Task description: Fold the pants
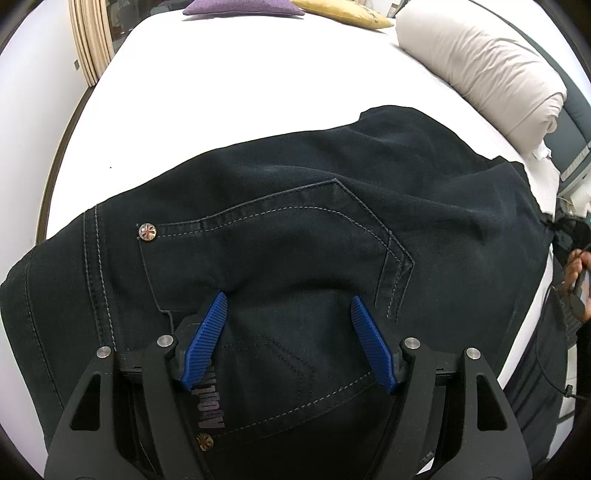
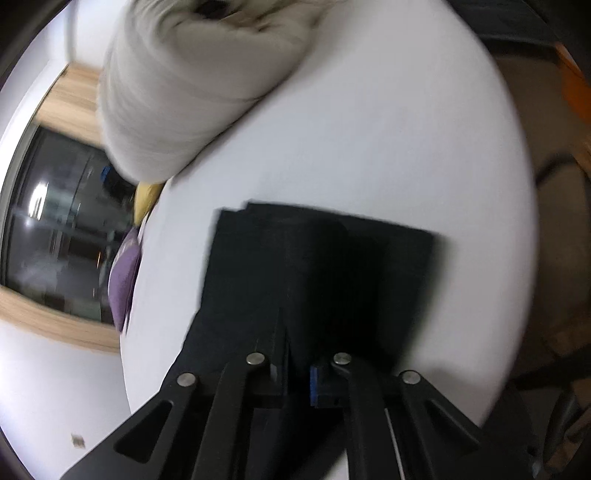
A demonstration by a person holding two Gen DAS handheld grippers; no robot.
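Dark navy pants (image 1: 295,221) lie spread across the near part of a white bed (image 1: 229,96), seat side up, with a stitched back pocket and a small metal rivet (image 1: 147,232) showing at the pocket's left corner. The left hand-held gripper (image 1: 289,306) points down onto the seat of the pants with its blue ribbed fingers (image 1: 210,332) spread wide; the tips rest against the cloth, which bulges up between them, though the pads do not clamp it. At the far end of the bed sit a purple cushion (image 1: 240,7) and a yellow cushion (image 1: 340,13), and a rolled pale duvet (image 1: 480,70) lies along the far right. A person's hand (image 1: 578,280) shows at the right edge of the left wrist view. In the blurred right wrist view, the leg ends of the pants (image 2: 317,258) lie flat on the bed with a square hem edge on the far side. The right hand-held gripper (image 2: 297,365) has its fingers pressed together over the near part of this dark cloth; the blur hides whether cloth is pinched between them. The duvet (image 2: 192,92) lies beyond.
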